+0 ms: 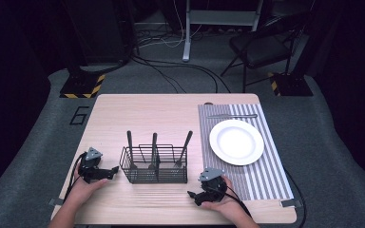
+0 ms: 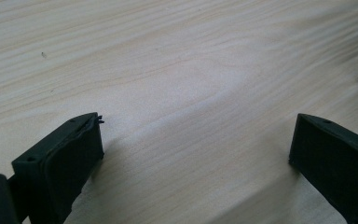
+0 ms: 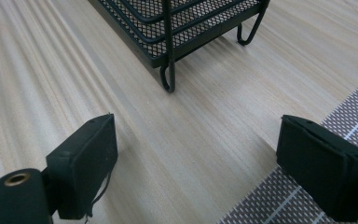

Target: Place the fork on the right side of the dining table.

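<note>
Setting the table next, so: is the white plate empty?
Empty. The white plate on the striped placemat shows a bare surface in the high view.

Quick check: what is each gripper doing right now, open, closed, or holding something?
Left gripper: open, nothing between the jaws, bare table beneath.
Right gripper: open, holding nothing, near the wire caddy.

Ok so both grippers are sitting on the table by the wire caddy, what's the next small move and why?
Probably lift the right gripper toward the nearest utensil handle in the wire caddy. Its fingers stand open with nothing between them, the handle leans toward that side, and the plate on the striped mat has just one utensil beyond it.
</note>
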Motion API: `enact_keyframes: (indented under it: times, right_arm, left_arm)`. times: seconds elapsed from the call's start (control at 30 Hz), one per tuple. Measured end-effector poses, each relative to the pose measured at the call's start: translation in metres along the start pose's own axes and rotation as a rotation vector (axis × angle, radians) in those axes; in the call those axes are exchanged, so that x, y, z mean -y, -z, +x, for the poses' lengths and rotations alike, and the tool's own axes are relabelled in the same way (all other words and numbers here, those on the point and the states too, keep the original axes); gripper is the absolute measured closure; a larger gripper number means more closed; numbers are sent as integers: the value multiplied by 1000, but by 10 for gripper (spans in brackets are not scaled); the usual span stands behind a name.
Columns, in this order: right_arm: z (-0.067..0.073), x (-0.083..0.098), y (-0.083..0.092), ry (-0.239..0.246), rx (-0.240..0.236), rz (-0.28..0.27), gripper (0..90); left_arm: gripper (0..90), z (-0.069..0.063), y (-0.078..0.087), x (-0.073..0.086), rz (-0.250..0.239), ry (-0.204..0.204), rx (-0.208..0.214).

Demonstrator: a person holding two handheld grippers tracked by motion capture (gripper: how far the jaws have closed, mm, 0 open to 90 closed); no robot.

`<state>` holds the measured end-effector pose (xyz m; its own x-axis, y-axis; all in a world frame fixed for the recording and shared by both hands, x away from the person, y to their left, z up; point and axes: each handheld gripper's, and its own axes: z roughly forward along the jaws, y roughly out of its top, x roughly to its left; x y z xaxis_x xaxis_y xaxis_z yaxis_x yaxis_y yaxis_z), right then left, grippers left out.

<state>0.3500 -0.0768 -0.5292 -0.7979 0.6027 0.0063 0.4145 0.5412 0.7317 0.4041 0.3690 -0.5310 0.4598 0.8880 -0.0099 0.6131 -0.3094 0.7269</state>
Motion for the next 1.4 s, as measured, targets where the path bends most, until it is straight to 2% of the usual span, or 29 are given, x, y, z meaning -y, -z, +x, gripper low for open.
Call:
enact_keyframes:
  times: [0.67, 1.03, 1.4]
  right_arm:
    - [1, 0, 2, -17, 17, -6, 206]
    - [2, -2, 5, -23, 18, 11, 300]
    - [3, -10, 17, -43, 1, 9, 329]
  left_arm:
    - [24, 0, 0, 1, -3, -2, 4]
    - [24, 0, 1, 0, 2, -4, 4]
    - [24, 0, 0, 1, -2, -2, 3]
